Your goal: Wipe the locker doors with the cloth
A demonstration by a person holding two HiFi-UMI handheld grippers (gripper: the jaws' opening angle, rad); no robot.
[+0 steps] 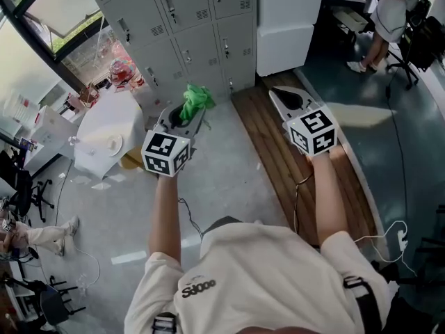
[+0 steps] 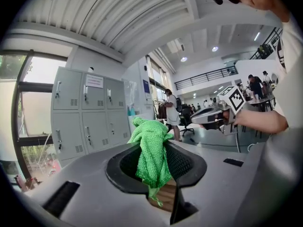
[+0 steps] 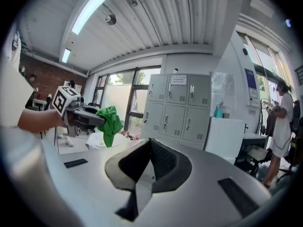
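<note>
Grey lockers (image 1: 188, 26) at the upper frame stand shut; left gripper (image 1: 183, 114) clamps the green cloth (image 1: 197, 97); right gripper (image 1: 285, 97) has its jaws together, empty.

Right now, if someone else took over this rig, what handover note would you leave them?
Left gripper: shut on the green cloth, which hangs bunched between the jaws.
Right gripper: jaws together, nothing in them.
Lockers: ahead of both grippers, doors closed, cloth not touching them.
Done: cloth is in hand.
Left: bring the cloth to the doors and wipe them.
</note>
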